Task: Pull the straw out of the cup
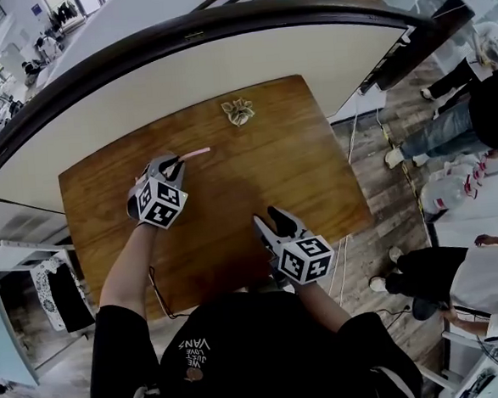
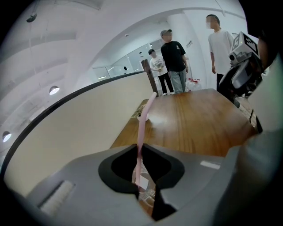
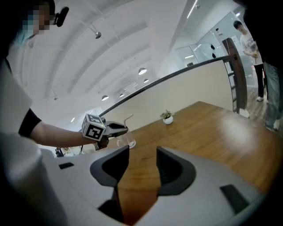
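A pink straw (image 2: 141,128) rises from a clear cup (image 2: 146,190) seen low between my left gripper's jaws. My left gripper (image 2: 140,151) is shut on the straw just above the cup. In the head view the left gripper (image 1: 174,162) covers most of the cup, and the straw's bent top (image 1: 196,152) sticks out to its right. The right gripper view shows that cup (image 3: 126,142) on the wooden table (image 1: 272,167) under the left gripper (image 3: 117,129). My right gripper (image 1: 267,218) hovers near the table's front edge, open and empty (image 3: 143,161).
A small potted plant (image 1: 240,110) stands at the table's far edge by the curved cream wall (image 1: 223,68). Several people (image 2: 174,57) stand beyond the table's far end. Wooden floor and cables lie to the right of the table.
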`<action>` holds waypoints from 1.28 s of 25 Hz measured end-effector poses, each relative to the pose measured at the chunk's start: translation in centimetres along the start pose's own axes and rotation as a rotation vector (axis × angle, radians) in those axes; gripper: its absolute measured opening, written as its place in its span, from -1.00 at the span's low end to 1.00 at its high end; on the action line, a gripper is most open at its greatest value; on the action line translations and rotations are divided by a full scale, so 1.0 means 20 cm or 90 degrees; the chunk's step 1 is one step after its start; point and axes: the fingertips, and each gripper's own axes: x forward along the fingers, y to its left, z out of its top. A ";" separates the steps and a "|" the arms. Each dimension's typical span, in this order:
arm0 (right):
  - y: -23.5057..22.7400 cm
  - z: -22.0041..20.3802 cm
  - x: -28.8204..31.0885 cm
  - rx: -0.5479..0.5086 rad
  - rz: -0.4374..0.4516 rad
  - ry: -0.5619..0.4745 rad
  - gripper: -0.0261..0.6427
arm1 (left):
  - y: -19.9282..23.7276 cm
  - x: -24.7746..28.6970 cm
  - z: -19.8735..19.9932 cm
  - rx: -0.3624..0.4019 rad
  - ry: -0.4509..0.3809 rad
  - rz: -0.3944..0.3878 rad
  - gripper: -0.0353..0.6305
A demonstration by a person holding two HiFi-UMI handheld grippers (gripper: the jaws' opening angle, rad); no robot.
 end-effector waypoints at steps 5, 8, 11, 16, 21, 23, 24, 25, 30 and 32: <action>0.01 0.00 0.01 -0.002 0.002 0.000 -0.44 | 0.01 -0.01 0.01 -0.007 -0.009 -0.003 -0.78; 0.03 0.00 0.01 -0.004 0.005 0.000 -0.44 | 0.02 -0.03 0.03 -0.012 -0.024 0.003 -0.78; 0.05 0.00 0.01 -0.008 0.007 -0.001 -0.44 | 0.04 -0.07 0.06 -0.023 -0.046 0.012 -0.78; 0.09 0.01 0.01 -0.011 0.010 -0.007 -0.44 | 0.09 -0.17 0.13 -0.053 -0.094 0.033 -0.79; 0.17 0.01 0.01 -0.015 0.012 -0.015 -0.44 | 0.15 -0.32 0.19 -0.084 -0.151 0.052 -0.79; 0.20 0.00 0.00 -0.016 0.012 -0.018 -0.44 | 0.18 -0.40 0.23 -0.091 -0.180 0.059 -0.79; 0.21 0.00 0.00 -0.016 0.012 -0.021 -0.44 | 0.19 -0.45 0.25 -0.095 -0.194 0.062 -0.79; 0.23 -0.01 0.00 -0.017 0.011 -0.023 -0.44 | 0.19 -0.49 0.26 -0.101 -0.208 0.064 -0.79; 0.31 -0.03 0.00 -0.017 0.006 -0.035 -0.44 | 0.24 -0.69 0.30 -0.142 -0.278 0.074 -0.79; 0.35 -0.04 -0.01 -0.019 0.005 -0.040 -0.44 | 0.25 -0.76 0.30 -0.156 -0.299 0.074 -0.79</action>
